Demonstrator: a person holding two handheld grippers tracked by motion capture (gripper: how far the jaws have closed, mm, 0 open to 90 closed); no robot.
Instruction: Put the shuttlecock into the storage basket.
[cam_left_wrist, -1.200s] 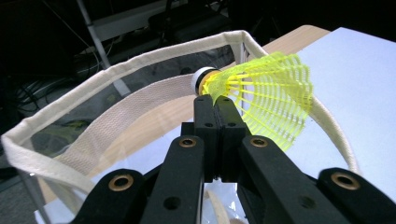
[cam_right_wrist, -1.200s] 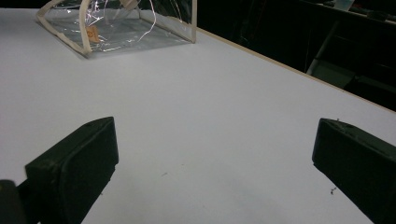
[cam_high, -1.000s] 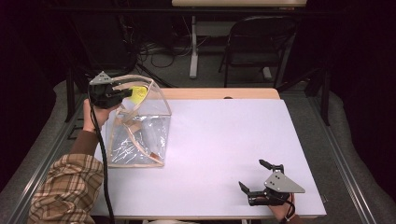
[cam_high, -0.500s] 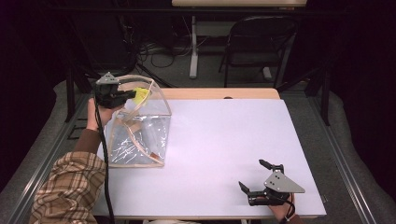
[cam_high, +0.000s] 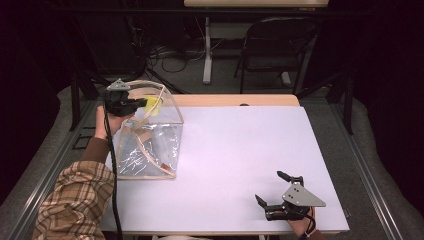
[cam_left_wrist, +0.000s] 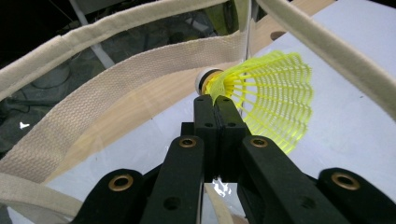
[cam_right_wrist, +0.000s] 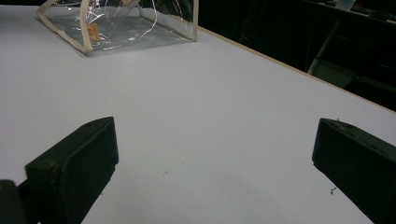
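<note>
- The left hand-held gripper (cam_high: 142, 103) pinches a yellow shuttlecock (cam_left_wrist: 261, 95) by the skirt near its cork, jaws pressed tight together; it hangs over the open top of a clear bag (cam_high: 150, 145) at about 10 o'clock on the counter (cam_high: 240, 150)
- In the left gripper view the shuttlecock sits between the bag's cloth-edged rim (cam_left_wrist: 327, 49) and a woven strap (cam_left_wrist: 126, 93), with the white counter seen below through the plastic
- The right hand-held gripper (cam_high: 279, 190) rests at about 5 o'clock, jaws spread wide and holding nothing, well apart from the bag
- Risk: the grip is on thin mesh, so a hard squeeze could crush the skirt, and a slack one could let the shuttlecock twist out before it is over the opening
- Risk: the strap loops across the mouth of the bag; the skirt or the gripper could snag on it, or the shuttlecock could land on the strap and roll outside
- Risk: the bag is soft and nothing steadies it, so a nudge on the rim could fold a wall inward or tip it
- Around: a small orange tag (cam_right_wrist: 92, 31) lies inside the bag; a folding chair (cam_high: 280, 45) and cables stand beyond the counter at 12 o'clock, out of the way
</note>
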